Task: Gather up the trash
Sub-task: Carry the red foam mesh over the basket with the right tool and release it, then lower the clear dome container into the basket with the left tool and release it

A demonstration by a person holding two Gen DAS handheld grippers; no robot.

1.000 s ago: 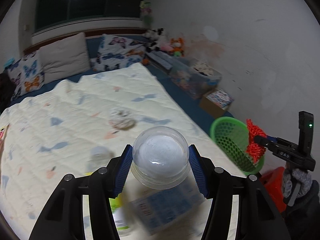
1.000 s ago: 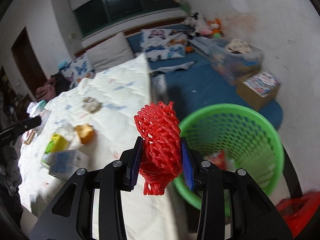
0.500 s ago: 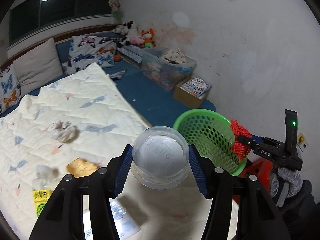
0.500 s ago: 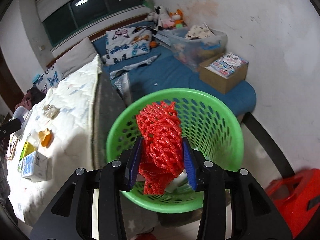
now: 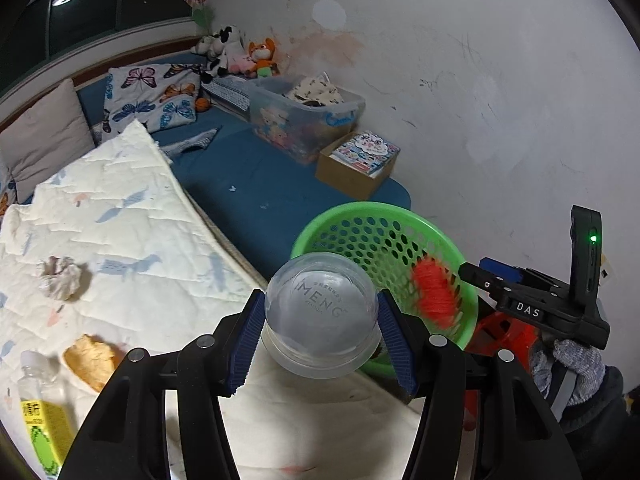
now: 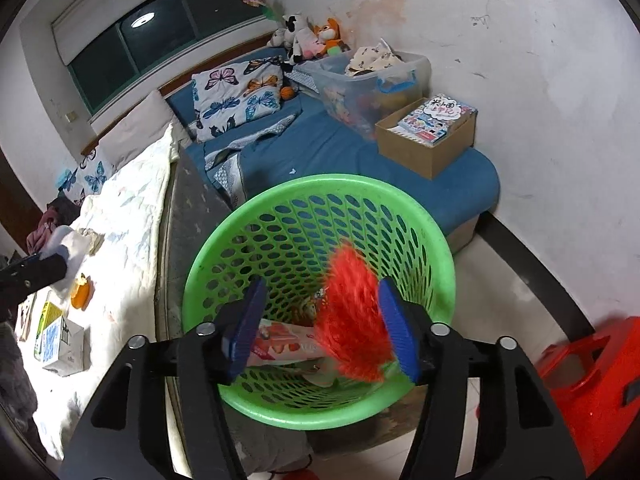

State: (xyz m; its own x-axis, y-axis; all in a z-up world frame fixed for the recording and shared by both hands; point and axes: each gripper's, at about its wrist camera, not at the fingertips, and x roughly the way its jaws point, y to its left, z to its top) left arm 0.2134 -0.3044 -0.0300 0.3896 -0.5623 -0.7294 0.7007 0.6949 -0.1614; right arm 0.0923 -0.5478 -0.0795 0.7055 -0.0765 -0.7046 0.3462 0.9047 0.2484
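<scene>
My left gripper (image 5: pixel 322 342) is shut on a clear plastic cup (image 5: pixel 322 316) and holds it above the bed edge, just left of the green basket (image 5: pixel 436 236). My right gripper (image 6: pixel 322 326) is open over the green basket (image 6: pixel 224 236). The red foam net (image 6: pixel 354 320) is blurred between its jaws, falling into the basket; it also shows in the left wrist view (image 5: pixel 434 294). A pink wrapper (image 6: pixel 288 346) lies in the basket. On the quilt (image 5: pixel 120 232) lie a crumpled tissue (image 5: pixel 60 278), an orange scrap (image 5: pixel 90 360) and a small bottle (image 5: pixel 40 404).
A red stool (image 6: pixel 592 384) stands right of the basket. A blue mattress (image 6: pixel 340 148) behind the basket carries a cardboard box (image 6: pixel 432 136) and a clear storage bin (image 6: pixel 368 80). A small carton (image 6: pixel 60 344) lies on the quilt. The wall is close on the right.
My right gripper has opened over the basket and let go of the red foam net, which is dropping. My left gripper has swung right with the cup, closer to the basket.
</scene>
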